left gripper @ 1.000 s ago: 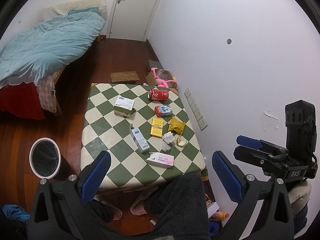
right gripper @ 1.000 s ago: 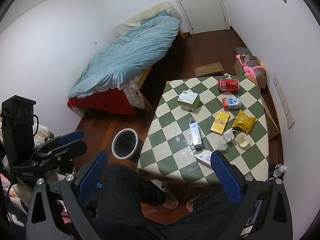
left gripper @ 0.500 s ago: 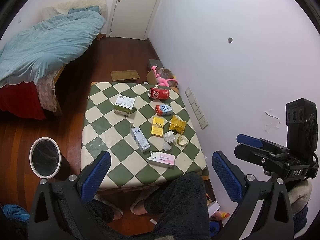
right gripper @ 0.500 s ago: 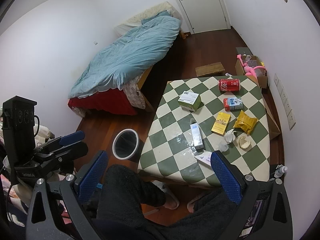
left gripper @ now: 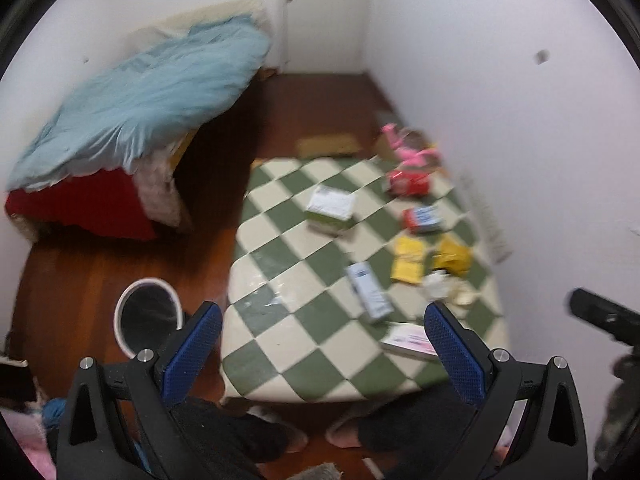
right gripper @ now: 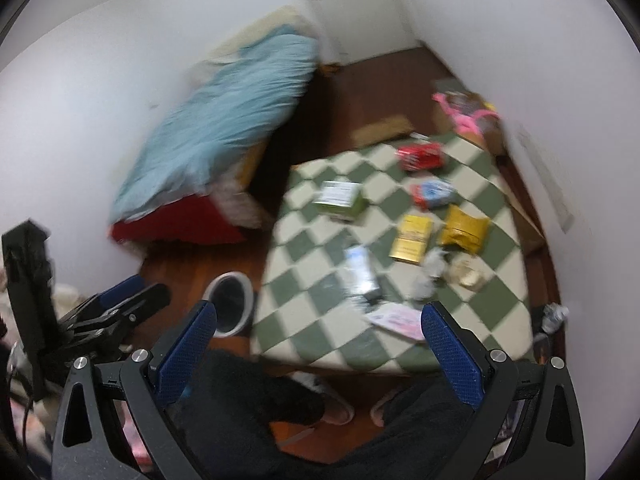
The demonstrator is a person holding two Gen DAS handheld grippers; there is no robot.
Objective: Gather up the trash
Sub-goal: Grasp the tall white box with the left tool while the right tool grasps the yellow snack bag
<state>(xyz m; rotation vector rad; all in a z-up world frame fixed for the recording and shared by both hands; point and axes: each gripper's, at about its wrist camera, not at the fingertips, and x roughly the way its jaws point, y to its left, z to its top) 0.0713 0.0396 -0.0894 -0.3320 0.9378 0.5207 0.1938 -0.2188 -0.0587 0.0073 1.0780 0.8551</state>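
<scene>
Trash lies on a green-and-cream checked table: a red can, a green-and-white box, a small red-and-blue carton, a yellow box, a yellow wrapper, a long white box, crumpled paper and a pink-and-white packet. My left gripper and right gripper are open and empty, held high above the table's near edge.
A white-rimmed bin stands on the wood floor left of the table. A bed with a blue duvet is beyond it. A pink toy in a box sits by the right wall. My legs are under the table.
Both views have swung and tilted down and are blurred by motion. The table and trash now look nearer. The trash has not moved and both grippers stay open.
</scene>
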